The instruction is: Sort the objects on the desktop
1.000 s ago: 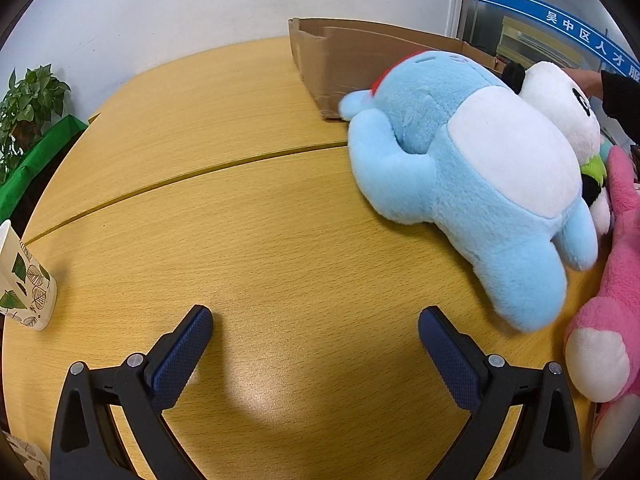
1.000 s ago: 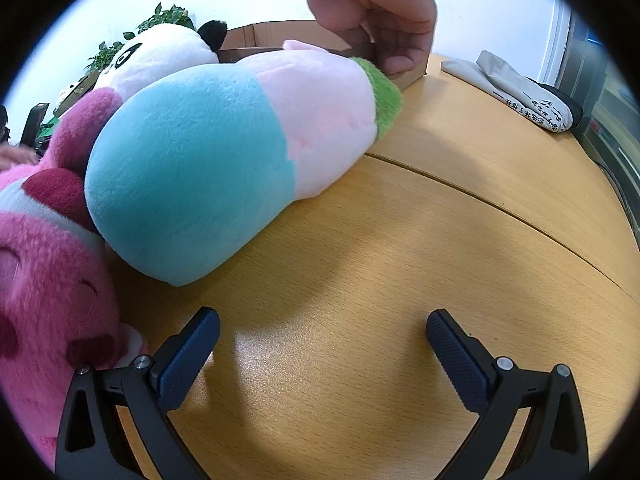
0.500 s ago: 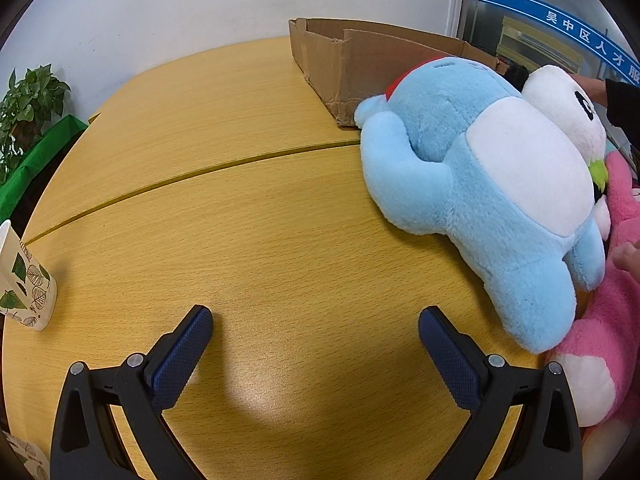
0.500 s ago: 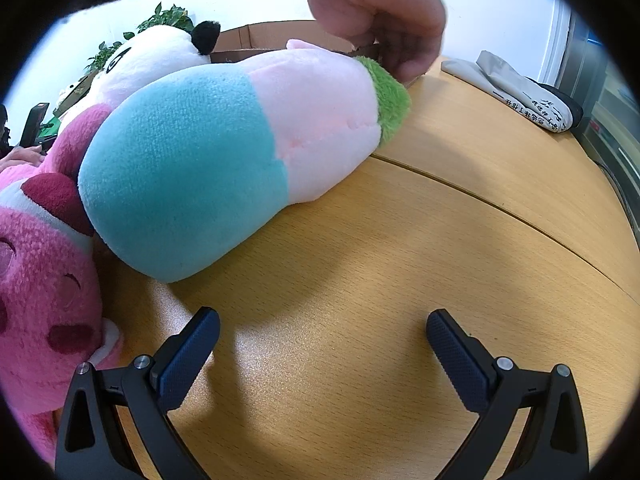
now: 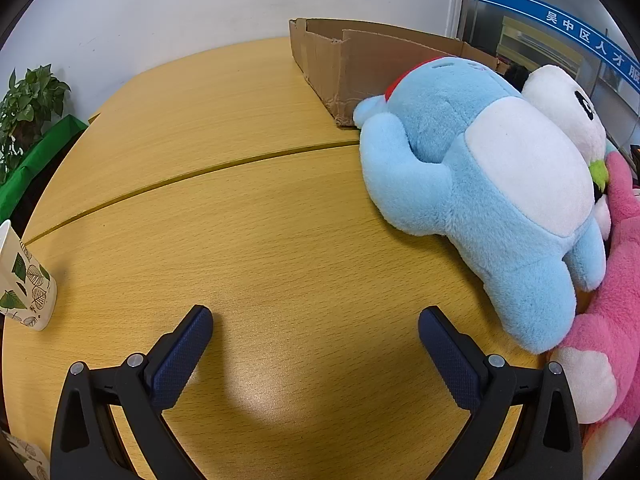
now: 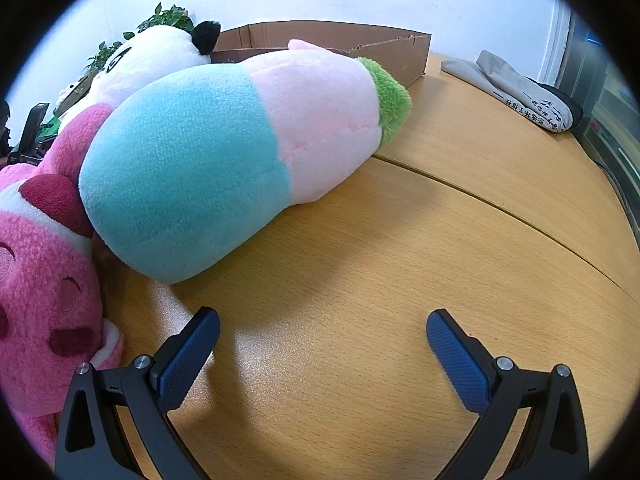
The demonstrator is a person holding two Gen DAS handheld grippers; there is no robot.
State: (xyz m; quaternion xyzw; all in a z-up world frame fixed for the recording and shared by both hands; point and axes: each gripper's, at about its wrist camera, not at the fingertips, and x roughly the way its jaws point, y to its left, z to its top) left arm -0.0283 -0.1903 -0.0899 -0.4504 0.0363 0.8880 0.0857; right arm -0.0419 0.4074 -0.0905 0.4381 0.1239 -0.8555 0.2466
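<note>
A heap of plush toys lies on the wooden table (image 5: 248, 240). In the left wrist view a light-blue plush with a white belly (image 5: 480, 184) lies at the right, a panda plush (image 5: 568, 108) behind it and a pink plush (image 5: 616, 320) at the right edge. My left gripper (image 5: 316, 320) stands open over bare table, left of the blue plush. In the right wrist view a teal, pink and green plush (image 6: 240, 148) lies across the panda (image 6: 156, 56) and a pink bear plush (image 6: 44, 288). My right gripper (image 6: 324, 320) is open, empty, just in front of them.
An open cardboard box (image 5: 360, 60) stands at the back of the table behind the toys. A leaf-patterned paper cup (image 5: 24, 280) sits at the left edge, a potted plant (image 5: 28, 100) beyond it. A folded grey cloth bag (image 6: 524, 92) lies at the back right.
The hand that touched the teal-pink plush has left the right view. The blue plush has shifted right toward the box corner, and the teal plush settled slightly. Both grippers stayed still and open.
</note>
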